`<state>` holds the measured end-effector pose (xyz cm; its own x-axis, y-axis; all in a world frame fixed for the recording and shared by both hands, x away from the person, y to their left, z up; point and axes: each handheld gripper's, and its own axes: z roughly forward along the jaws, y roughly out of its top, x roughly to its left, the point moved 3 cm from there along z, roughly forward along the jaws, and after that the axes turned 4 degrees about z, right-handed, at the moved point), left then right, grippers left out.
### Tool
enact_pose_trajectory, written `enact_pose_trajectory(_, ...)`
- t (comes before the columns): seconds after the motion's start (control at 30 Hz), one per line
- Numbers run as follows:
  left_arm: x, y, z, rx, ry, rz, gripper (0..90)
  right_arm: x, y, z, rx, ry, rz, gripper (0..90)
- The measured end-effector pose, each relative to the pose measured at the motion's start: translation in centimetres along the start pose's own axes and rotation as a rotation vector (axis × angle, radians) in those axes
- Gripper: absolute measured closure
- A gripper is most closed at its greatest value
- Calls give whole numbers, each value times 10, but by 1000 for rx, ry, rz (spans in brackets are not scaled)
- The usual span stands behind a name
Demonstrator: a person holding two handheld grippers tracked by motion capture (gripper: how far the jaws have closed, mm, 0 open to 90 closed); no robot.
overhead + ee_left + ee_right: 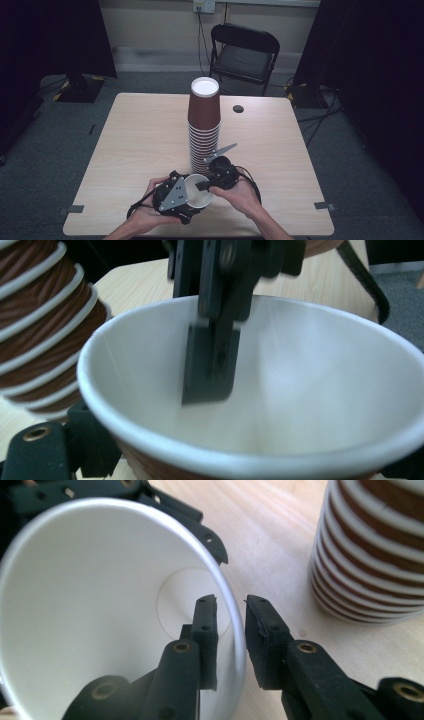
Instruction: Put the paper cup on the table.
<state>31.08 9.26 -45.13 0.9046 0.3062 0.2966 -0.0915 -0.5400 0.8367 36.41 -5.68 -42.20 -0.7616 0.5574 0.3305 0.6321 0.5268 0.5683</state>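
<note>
- High view: both grippers meet at a cup [198, 196] near the table's [140, 135] front edge, beside a tall stack [204, 125]; a chair [243, 52] stands behind.
- Left gripper view: left gripper [65, 450] clamps the cup [310, 385].
- Right gripper view: right gripper [231, 605] straddles the rim, jaws slightly apart, not pressing.

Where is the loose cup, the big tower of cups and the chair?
loose cup [100, 580], right gripper view, white inside wall.
tower of cups [204, 107], high view, brown side of top cup.
chair [243, 60], high view, black seat.
</note>
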Motion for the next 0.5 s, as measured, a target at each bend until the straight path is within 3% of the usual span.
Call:
enact_pose_trajectory(0.2,6,-6,-1,-1,-2,-67,109,-1,2,-6,-73,12,-11,706)
enact_pose_trajectory(0.5,14,-11,-12,-24,42,-173,108,-6,0,-19,-219,30,6,679)
